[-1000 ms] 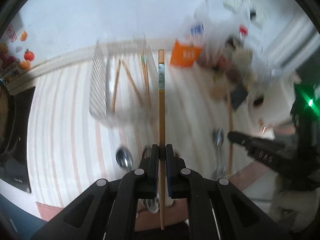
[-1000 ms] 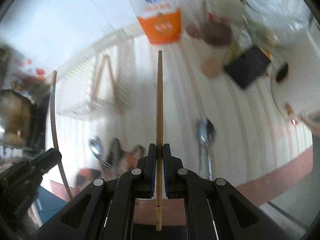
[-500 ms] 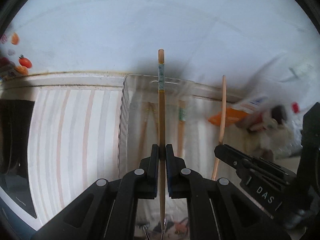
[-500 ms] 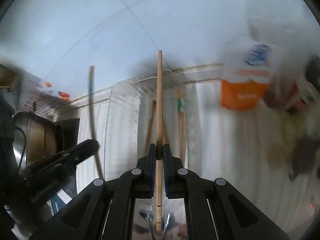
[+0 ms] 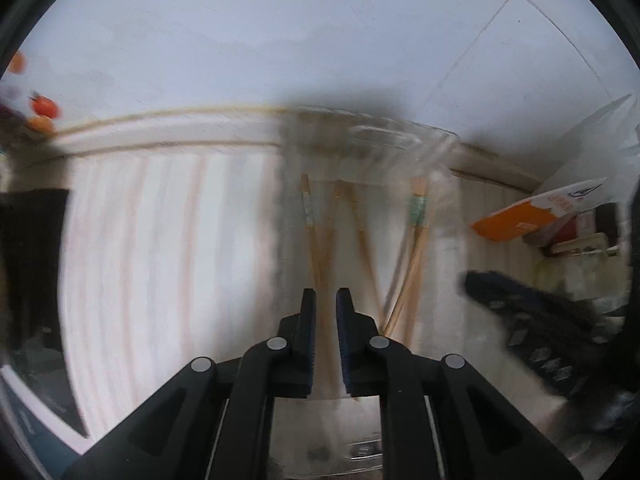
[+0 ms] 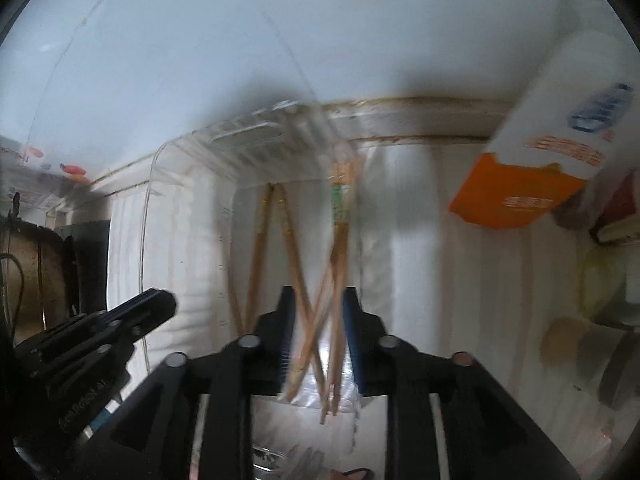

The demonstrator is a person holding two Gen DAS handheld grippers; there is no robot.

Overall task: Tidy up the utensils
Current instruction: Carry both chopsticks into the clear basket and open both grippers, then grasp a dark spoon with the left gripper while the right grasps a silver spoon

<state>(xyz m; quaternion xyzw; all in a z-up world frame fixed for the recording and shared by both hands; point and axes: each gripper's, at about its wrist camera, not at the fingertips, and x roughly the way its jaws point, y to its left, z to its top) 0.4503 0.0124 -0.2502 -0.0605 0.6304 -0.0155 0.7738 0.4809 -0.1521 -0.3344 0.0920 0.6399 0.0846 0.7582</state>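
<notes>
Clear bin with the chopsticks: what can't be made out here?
- Chopsticks: right wrist view, motion blur and overlap hide the exact count.
- Clear bin: left wrist view, its transparent walls smear into the wall behind.
- Bin floor: both views, the open left gripper and right gripper cover it.
</notes>
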